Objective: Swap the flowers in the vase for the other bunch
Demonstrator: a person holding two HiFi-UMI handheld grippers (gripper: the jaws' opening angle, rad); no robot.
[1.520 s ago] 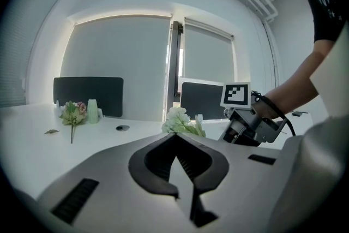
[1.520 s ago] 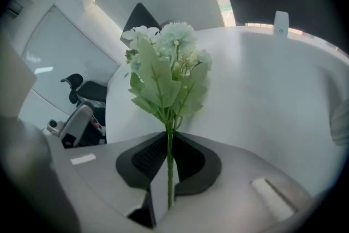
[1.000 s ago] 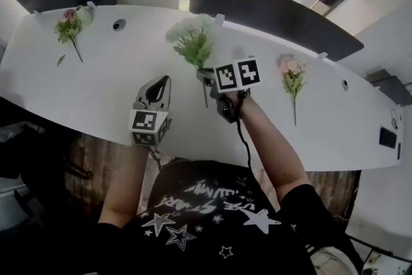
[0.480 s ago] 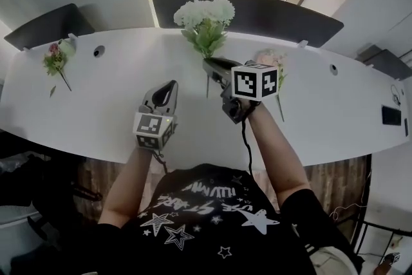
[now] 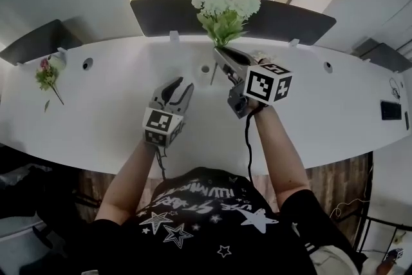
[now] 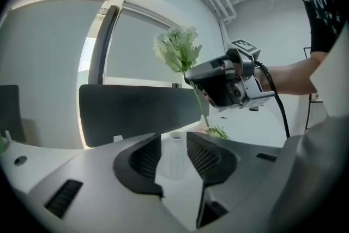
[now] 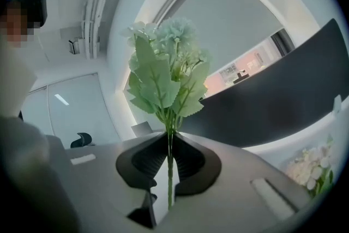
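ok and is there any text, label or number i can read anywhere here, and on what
On the black t-shirt: white lettering among stars, upside down and warped, unreadable.
On the left gripper and right gripper: square markers only, no letters.
Nothing else carries text.

Three flower bunches (image 5: pixel 226 6) (image 5: pixel 46 74) (image 7: pixel 313 169), one vase (image 6: pixel 174 154)

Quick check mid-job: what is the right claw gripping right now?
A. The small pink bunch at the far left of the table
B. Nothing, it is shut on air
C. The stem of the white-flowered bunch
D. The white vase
C: in the right gripper view the right claw is shut on the thin green stem of the white-flowered bunch, while the vase stands empty.
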